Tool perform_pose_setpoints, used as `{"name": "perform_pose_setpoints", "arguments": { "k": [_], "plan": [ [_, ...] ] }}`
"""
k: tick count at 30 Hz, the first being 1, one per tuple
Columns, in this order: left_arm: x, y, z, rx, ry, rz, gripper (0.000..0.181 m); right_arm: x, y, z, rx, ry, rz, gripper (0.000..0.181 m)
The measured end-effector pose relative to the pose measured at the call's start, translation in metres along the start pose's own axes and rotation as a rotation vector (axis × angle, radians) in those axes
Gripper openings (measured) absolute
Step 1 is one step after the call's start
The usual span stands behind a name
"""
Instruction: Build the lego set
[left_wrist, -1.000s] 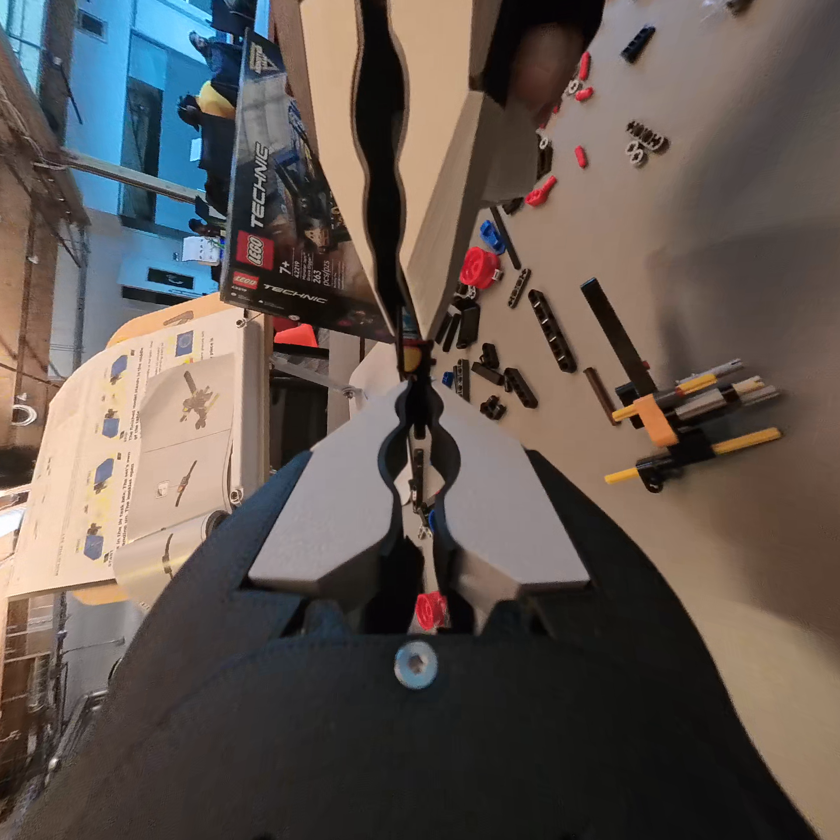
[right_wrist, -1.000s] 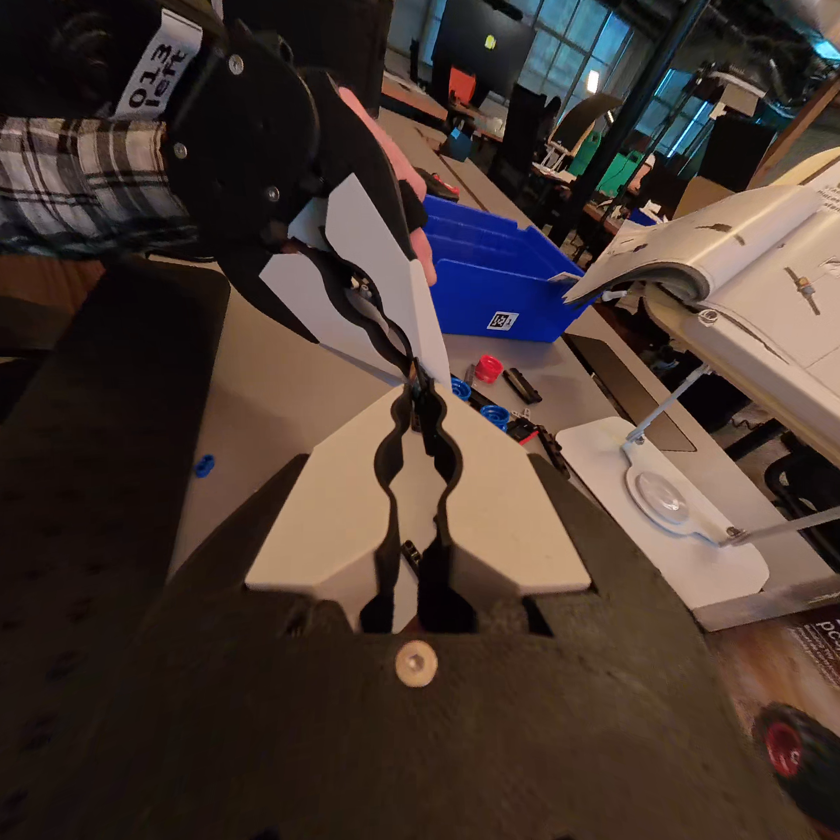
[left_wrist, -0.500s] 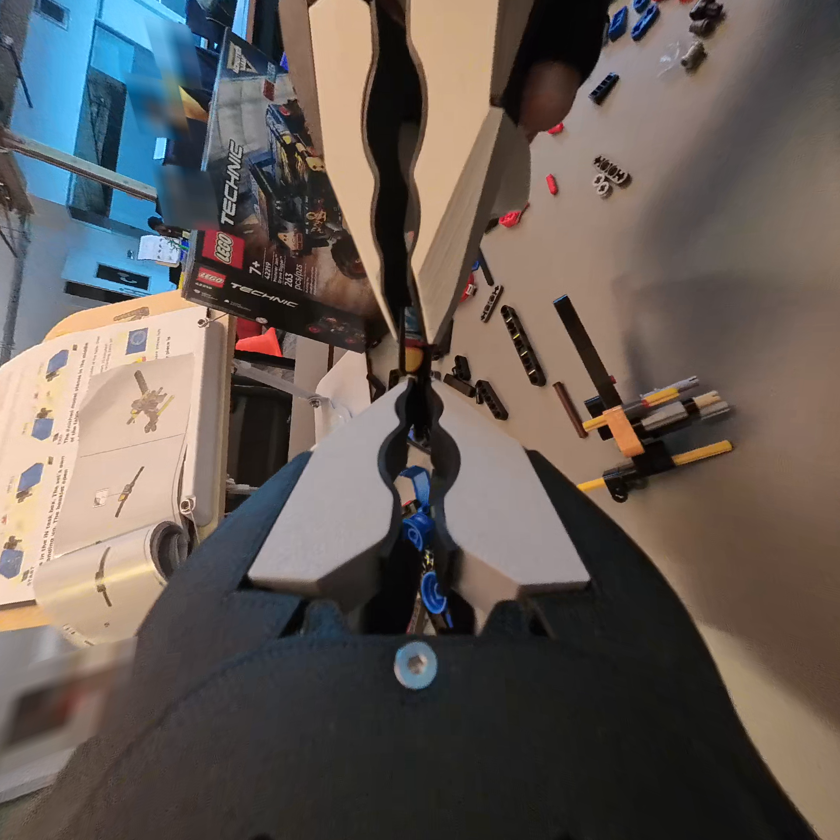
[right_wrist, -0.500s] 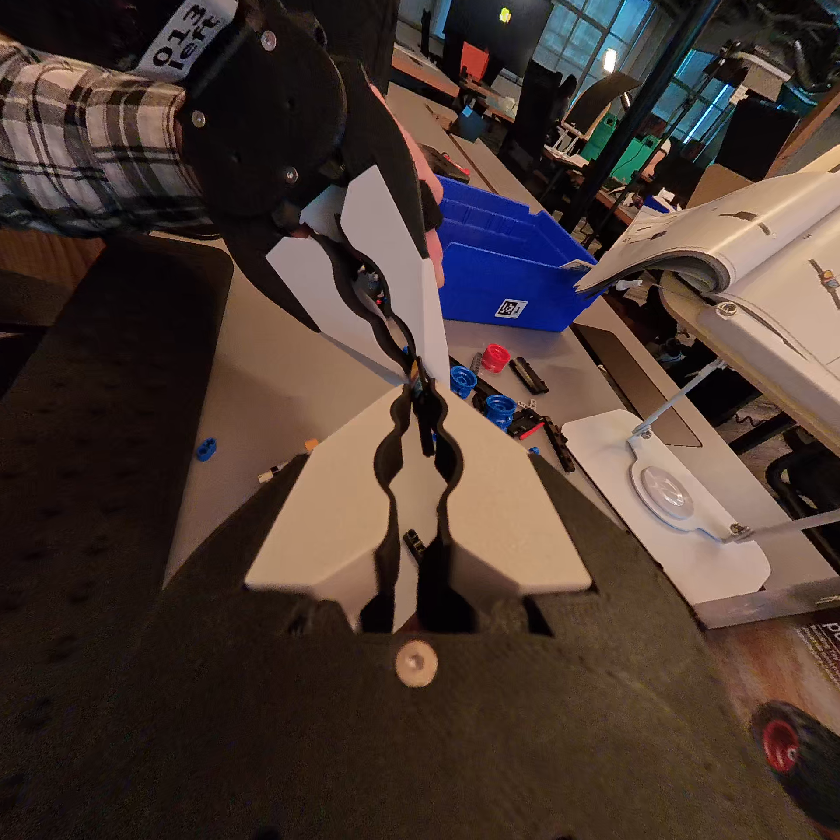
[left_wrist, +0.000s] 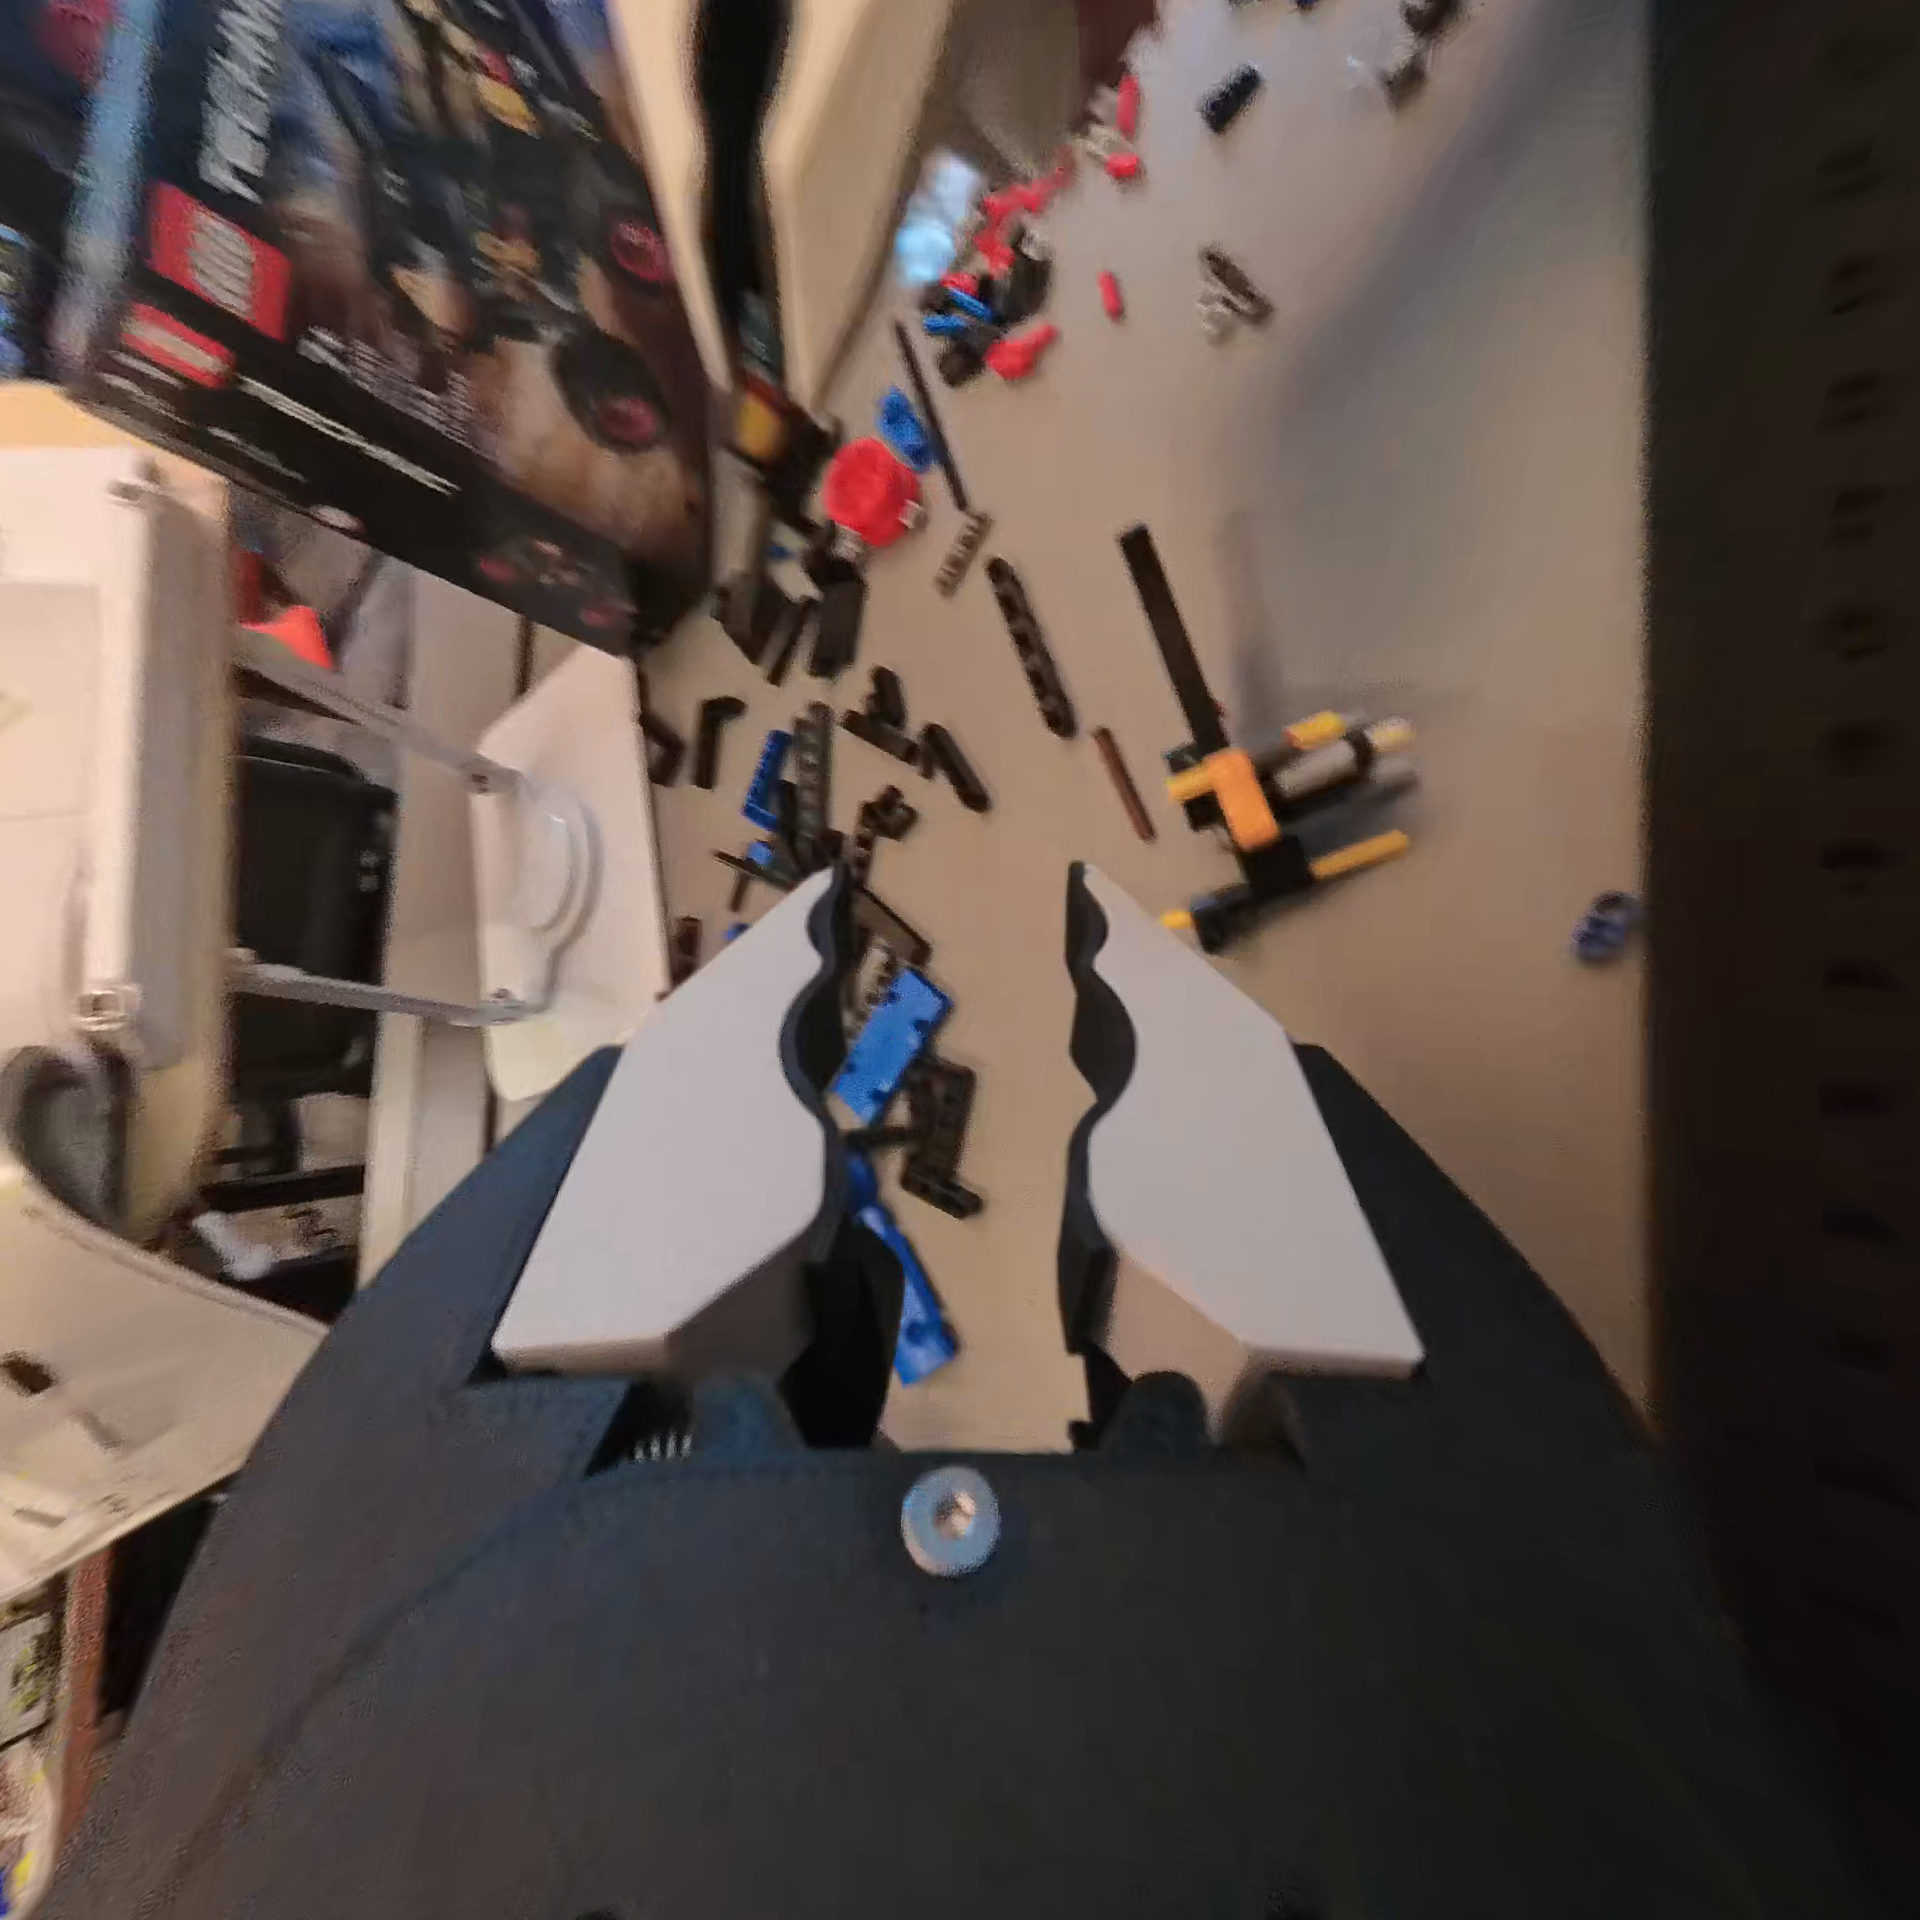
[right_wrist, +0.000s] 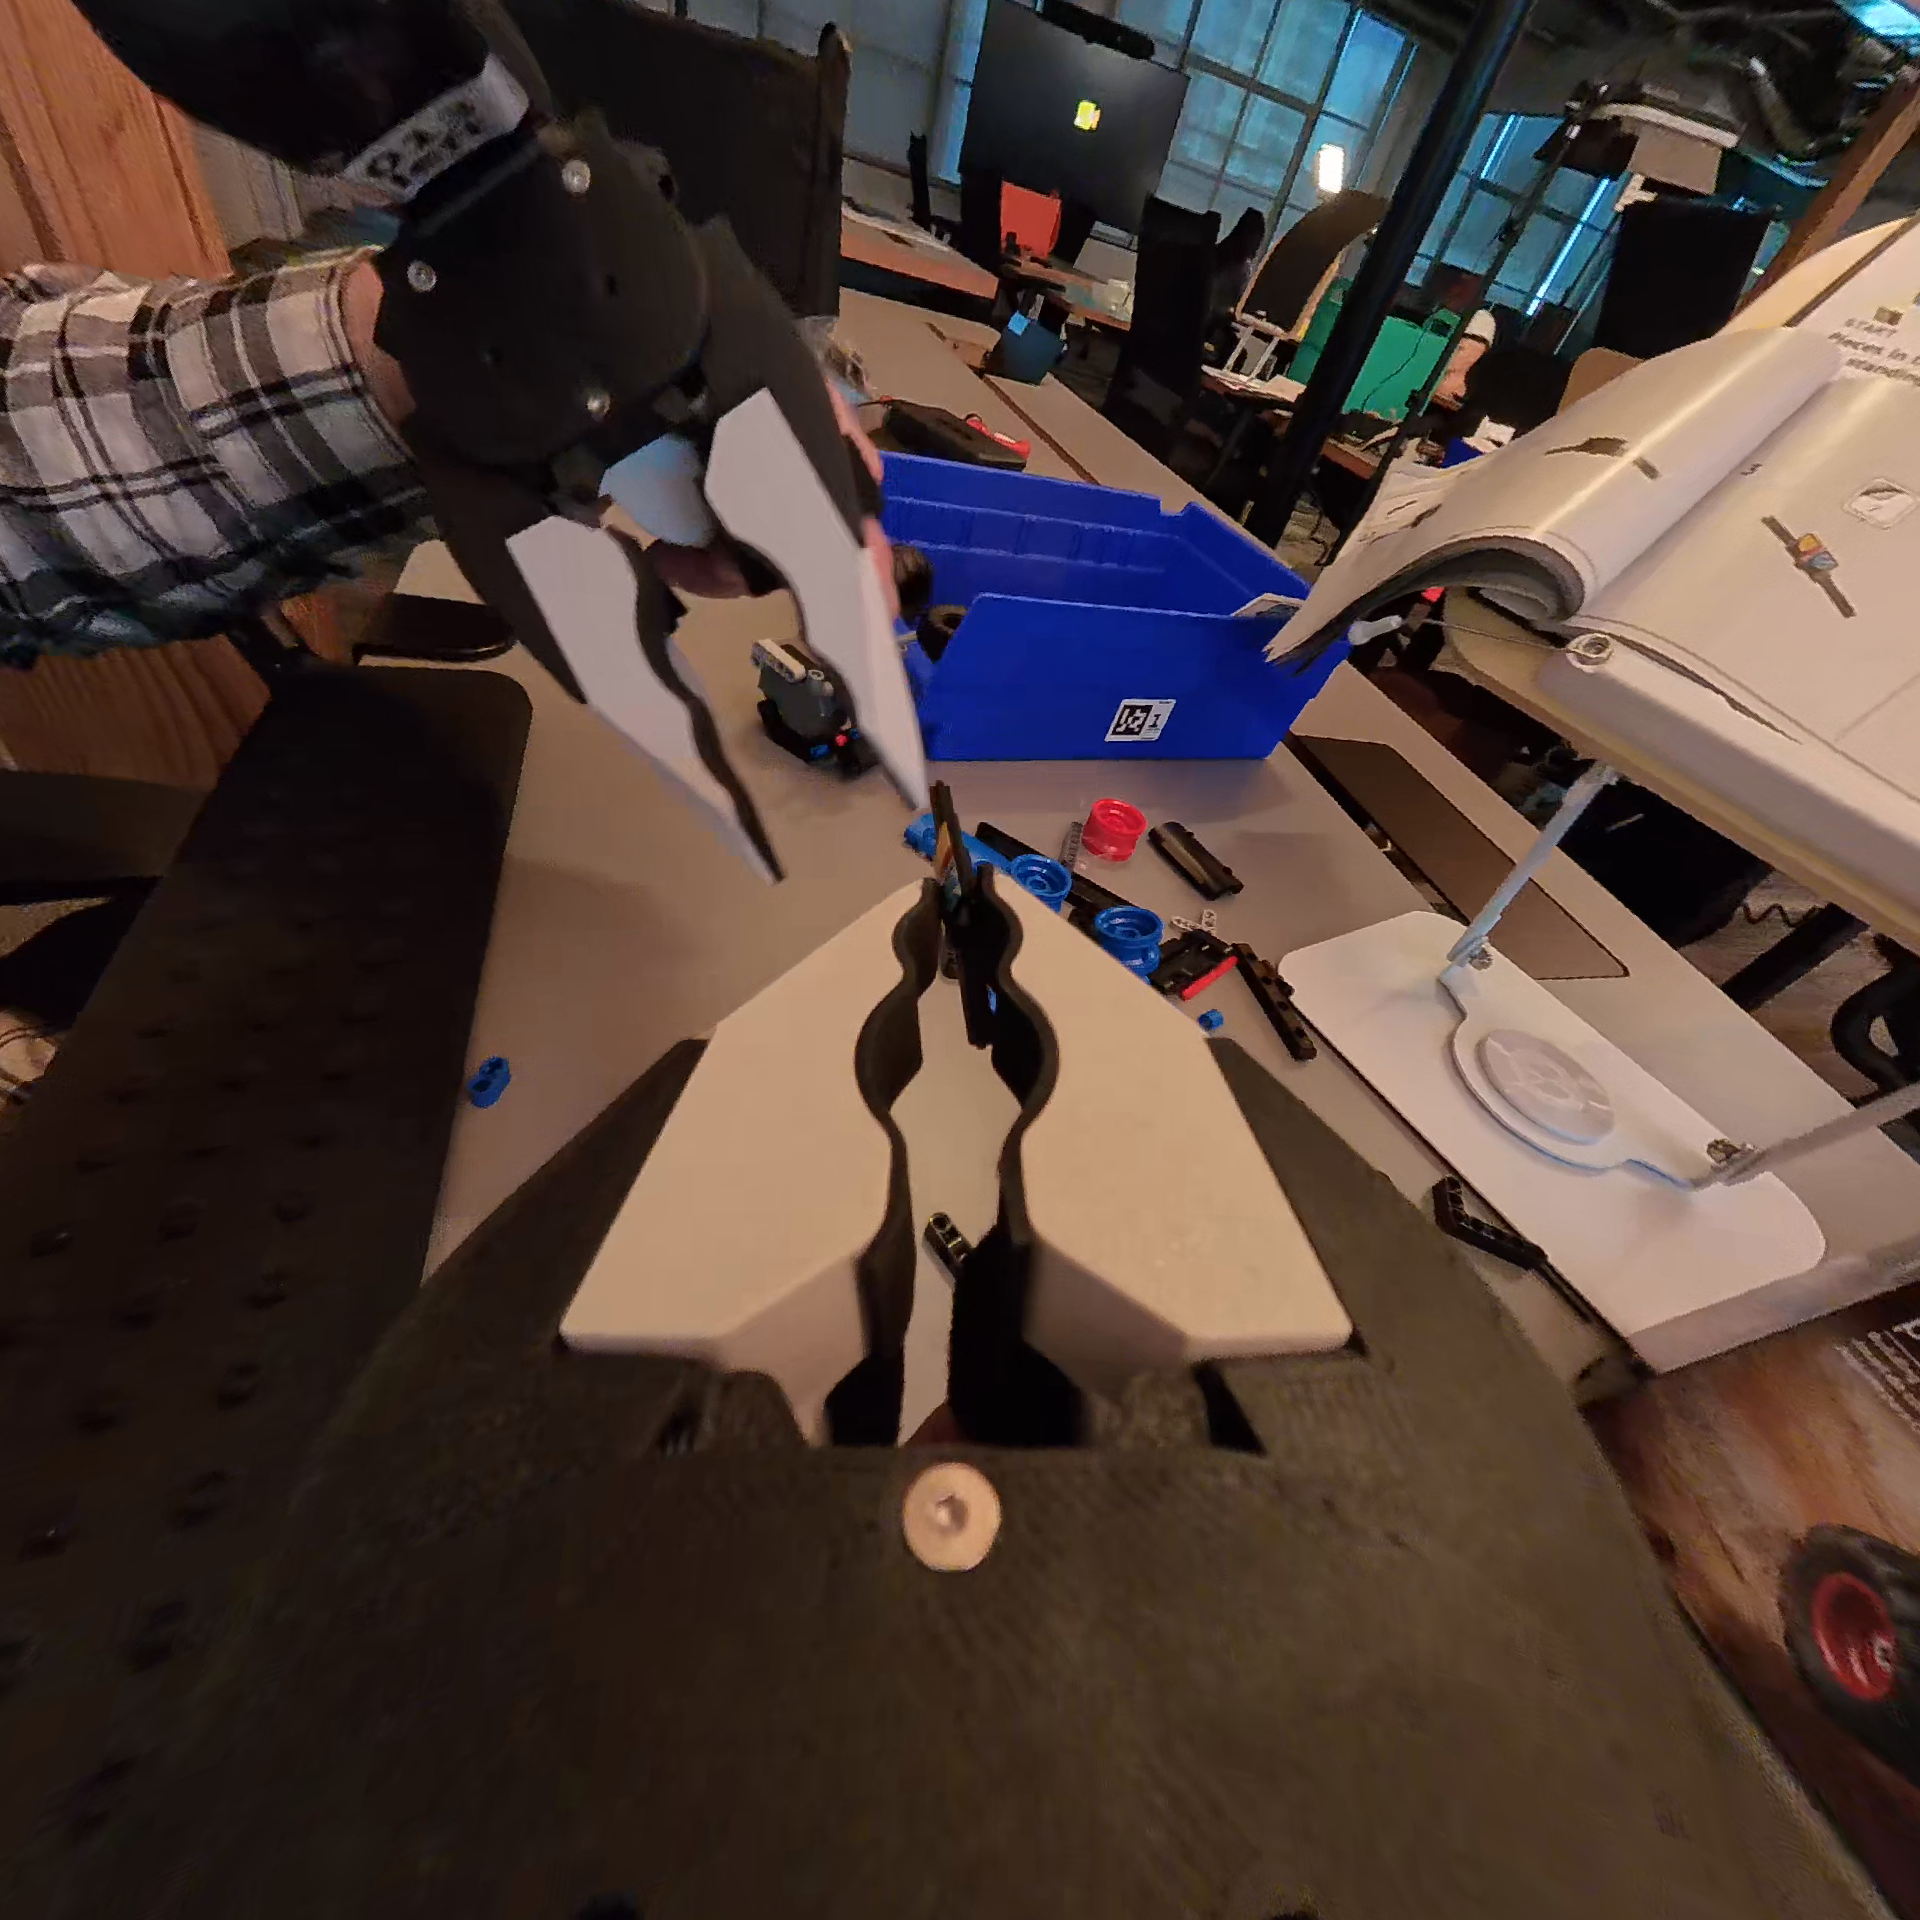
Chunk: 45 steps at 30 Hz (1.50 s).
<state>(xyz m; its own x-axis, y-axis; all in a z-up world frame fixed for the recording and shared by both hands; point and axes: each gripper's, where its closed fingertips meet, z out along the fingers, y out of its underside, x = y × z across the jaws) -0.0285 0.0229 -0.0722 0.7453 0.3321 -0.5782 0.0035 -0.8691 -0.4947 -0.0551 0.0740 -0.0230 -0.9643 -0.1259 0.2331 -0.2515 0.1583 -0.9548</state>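
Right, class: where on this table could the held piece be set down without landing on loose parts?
Bare tabletop lies between the black mat and the parts pile, holding only a small blue connector. Another free strip runs between the mat and the yellow-orange assembly. It is crowded from the blue bin to the white stand base.
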Motion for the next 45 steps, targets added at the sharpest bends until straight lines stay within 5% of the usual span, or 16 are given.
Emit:
{"name": "perform_pose_setpoints", "arguments": {
  "k": [5, 14, 22, 26, 30, 35, 45],
  "plan": [
    [0.039, 0.016, 0.014, -0.05, 0.135, 0.036, 0.044, 0.005, 0.0, -0.003, 0.007, 0.013, 0.015, 0.004],
    [0.068, 0.01, 0.048, -0.016, 0.186, 0.065, 0.022, 0.009, 0.004, -0.003, -0.004, 0.028, 0.019, 0.004],
    [0.063, 0.005, 0.053, -0.032, 0.118, -0.08, 0.01, 0.012, 0.004, -0.004, 0.0, 0.037, 0.023, 0.004],
    [0.057, 0.008, 0.052, -0.069, 0.034, 0.015, 0.043, 0.013, 0.004, -0.005, -0.001, 0.041, 0.024, 0.003],
    [0.051, 0.0, 0.051, -0.031, -0.011, 0.135, 0.05, 0.013, 0.004, -0.005, -0.003, 0.044, 0.021, 0.003],
    [0.051, -0.004, 0.057, -0.033, -0.049, 0.297, 0.017, 0.016, 0.005, -0.006, -0.003, 0.051, 0.024, 0.004],
    [0.031, -0.006, 0.054, -0.045, -0.126, 0.093, 0.011, 0.021, 0.005, -0.009, 0.003, 0.065, 0.034, 0.004]
  ]
}}
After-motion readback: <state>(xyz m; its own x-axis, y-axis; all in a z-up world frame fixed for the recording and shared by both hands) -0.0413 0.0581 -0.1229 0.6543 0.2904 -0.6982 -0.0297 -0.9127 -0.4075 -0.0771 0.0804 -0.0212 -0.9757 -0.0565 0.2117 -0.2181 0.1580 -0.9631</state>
